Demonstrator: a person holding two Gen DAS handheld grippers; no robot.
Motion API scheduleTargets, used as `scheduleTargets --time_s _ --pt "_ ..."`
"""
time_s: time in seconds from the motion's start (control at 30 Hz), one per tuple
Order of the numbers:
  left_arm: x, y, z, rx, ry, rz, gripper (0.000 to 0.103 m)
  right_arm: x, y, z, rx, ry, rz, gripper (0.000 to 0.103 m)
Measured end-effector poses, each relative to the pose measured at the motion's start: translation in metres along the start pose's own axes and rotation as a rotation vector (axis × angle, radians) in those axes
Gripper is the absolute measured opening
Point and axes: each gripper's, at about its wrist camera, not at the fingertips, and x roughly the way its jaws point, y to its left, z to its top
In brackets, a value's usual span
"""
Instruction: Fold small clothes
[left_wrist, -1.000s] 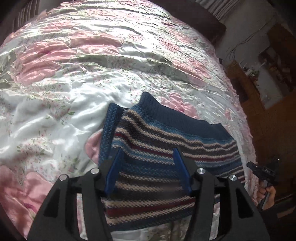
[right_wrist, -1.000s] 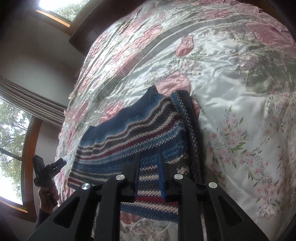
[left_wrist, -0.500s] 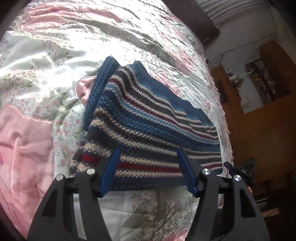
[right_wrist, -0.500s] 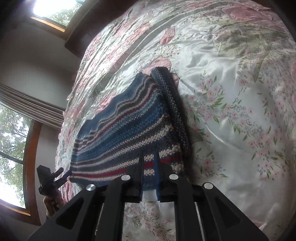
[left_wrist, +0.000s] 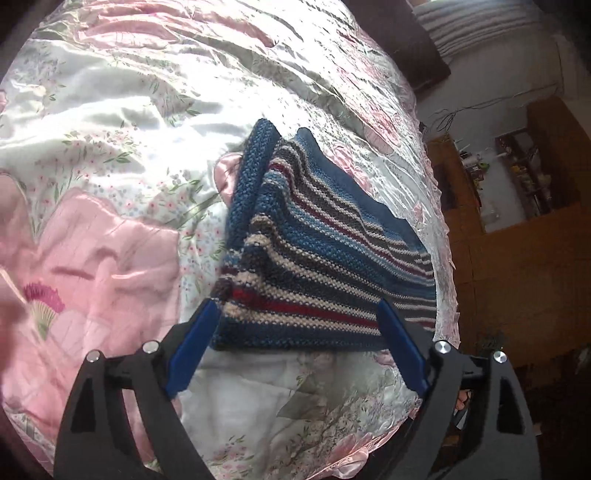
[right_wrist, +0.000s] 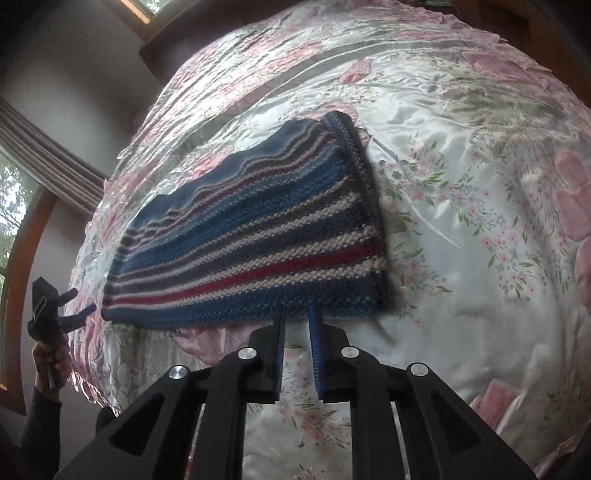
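A striped knit garment (left_wrist: 325, 258) in blue, grey, cream and red lies folded flat on the floral satin bedspread (left_wrist: 110, 110). My left gripper (left_wrist: 297, 308) is open wide, with its blue fingertips at either end of the garment's near hem and nothing held between them. In the right wrist view the same garment (right_wrist: 251, 240) stretches leftward. My right gripper (right_wrist: 297, 314) stands just at its near hem with the jaws narrowly apart, and bedspread shows in the gap. The left gripper (right_wrist: 81, 301) appears open beside the garment's far-left corner, held by a hand (right_wrist: 48, 354).
The bedspread (right_wrist: 480, 184) spreads well beyond the garment on all sides. Wooden shelves and furniture (left_wrist: 517, 206) stand past the bed's right edge. A window with curtains (right_wrist: 44, 158) is at the left, beyond the bed's edge.
The garment, held up a second ago, now lies flat on the bed. Both grippers have drawn back to its near hem. The right jaws have parted slightly and no longer pinch the fabric.
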Motion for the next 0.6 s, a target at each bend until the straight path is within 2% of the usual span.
scheduleTargets --time_s 0.1,0.17,0.2,0.23,0.33,0.43,0.6 --pt "-0.001 -0.008 -0.002 0.033 0.047 0.000 0.087 0.010 0.039 -0.017 -0.087 0.022 0.003 0.030" --pt "-0.001 -0.011 0.001 0.063 0.049 0.041 0.091 0.023 0.080 -0.032 -0.226 0.030 -0.046 0.039" --pt "0.001 -0.009 0.006 0.063 0.054 0.078 0.091 0.031 0.103 -0.038 -0.306 0.031 -0.079 0.048" --pt "0.004 -0.006 0.011 0.055 0.062 0.099 0.091 0.038 0.126 -0.045 -0.382 0.026 -0.109 0.051" --pt "0.018 0.004 0.028 0.027 0.113 0.105 0.091 0.061 0.183 -0.061 -0.543 0.030 -0.144 0.052" --pt "0.032 0.017 0.043 -0.021 0.163 0.082 0.091 0.077 0.230 -0.072 -0.626 0.033 -0.136 0.055" --pt "0.052 0.020 0.071 -0.030 0.193 0.049 0.092 0.100 0.287 -0.080 -0.723 0.021 -0.122 0.061"
